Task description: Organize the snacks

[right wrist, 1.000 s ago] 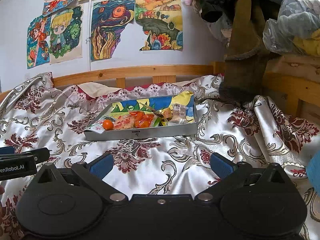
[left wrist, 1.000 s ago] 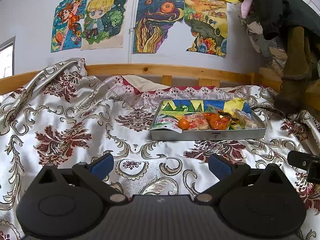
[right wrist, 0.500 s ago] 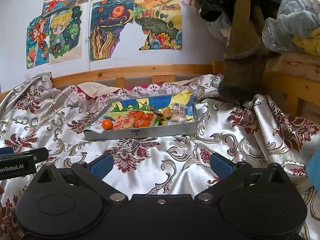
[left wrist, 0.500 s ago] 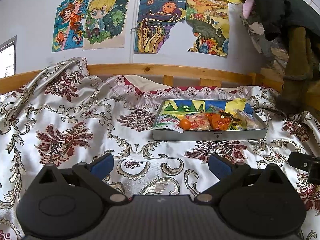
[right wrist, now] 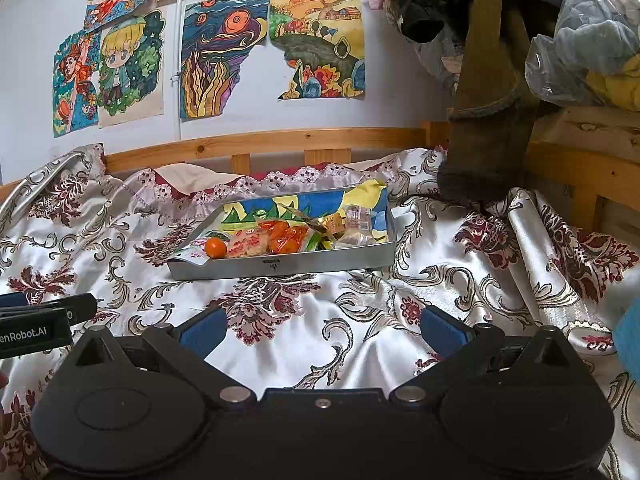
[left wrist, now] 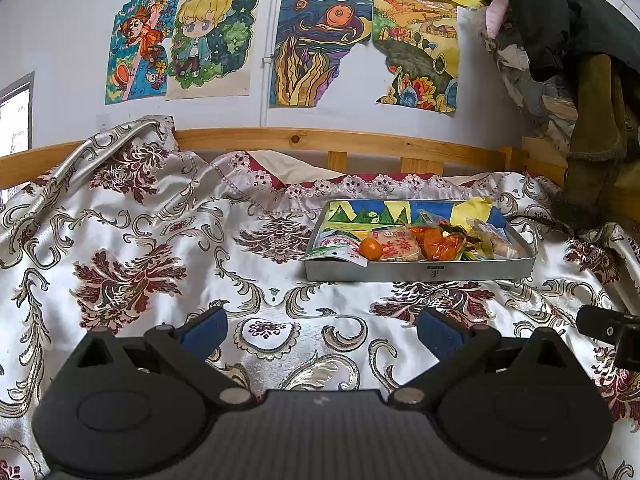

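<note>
A grey metal tray (left wrist: pixel 420 273) (right wrist: pixel 280 267) lies on the patterned bedspread, lined with a coloured drawing. Inside it sit a small orange (left wrist: pixel 370 249) (right wrist: pixel 215 247), a red-and-white packet (left wrist: pixel 398 243) (right wrist: pixel 247 245), orange-wrapped snacks (left wrist: pixel 438 242) (right wrist: pixel 285 239) and more wrapped snacks (left wrist: pixel 490 240) (right wrist: pixel 354 224) at its right end. A white-green packet (left wrist: pixel 336 249) (right wrist: pixel 192 253) hangs over the tray's left corner. My left gripper (left wrist: pixel 320 330) is open, well short of the tray, nothing between its blue pads. My right gripper (right wrist: pixel 323 328) is open too, also short of the tray.
The satin bedspread (left wrist: pixel 132 248) is rumpled and rises at the left. A wooden bed rail (left wrist: pixel 340 142) runs behind the tray. Hanging dark clothes (right wrist: pixel 492 92) and a plastic bag (right wrist: pixel 592 36) crowd the right. The other gripper's body (right wrist: pixel 36 326) shows at the left edge.
The left wrist view has drifted slightly, so the tray sits a little lower and to the right. Both grippers stay open and nothing in the tray has moved.
</note>
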### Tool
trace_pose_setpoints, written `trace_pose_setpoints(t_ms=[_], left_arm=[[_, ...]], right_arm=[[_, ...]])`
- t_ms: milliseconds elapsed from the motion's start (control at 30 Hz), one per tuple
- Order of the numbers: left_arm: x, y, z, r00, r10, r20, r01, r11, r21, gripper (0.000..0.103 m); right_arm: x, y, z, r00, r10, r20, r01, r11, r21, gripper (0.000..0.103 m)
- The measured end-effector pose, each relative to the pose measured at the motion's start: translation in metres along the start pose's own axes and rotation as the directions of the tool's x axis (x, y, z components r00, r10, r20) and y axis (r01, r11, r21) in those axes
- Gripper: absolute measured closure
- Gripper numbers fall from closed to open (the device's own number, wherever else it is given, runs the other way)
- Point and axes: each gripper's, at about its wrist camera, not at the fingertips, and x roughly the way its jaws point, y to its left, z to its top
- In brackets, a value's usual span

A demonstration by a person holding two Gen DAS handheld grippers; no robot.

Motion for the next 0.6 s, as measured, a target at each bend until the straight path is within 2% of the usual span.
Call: trace_pose_setpoints(t_ms=[267, 400, 600], left_arm=[[-0.0008, -0.0004, 0.0008, 1.000, -0.006, -0.012, 0.006, 1.000, -0.002, 0.000], [0.0043, -0.0036, 0.0049, 0.996, 0.018, -0.086, -0.019, 1.000, -0.014, 0.000], [0.0069, -0.0011, 0.0032, 0.992, 0.038, -0.120, -0.042, 0.999, -0.030, 0.000]], right_arm=[[0.0002, -0.0003, 0.0001, 1.000, 0.000, 0.000, 0.000, 1.000, 0.000, 0.001], [0.0002, -0.0002, 0.0002, 1.000, -0.002, 0.000, 0.002, 1.000, -0.001, 0.001], [0.0022, -0.0028, -0.0026, 1.000, -0.006, 0.001, 0.006, 1.000, -0.001, 0.001]])
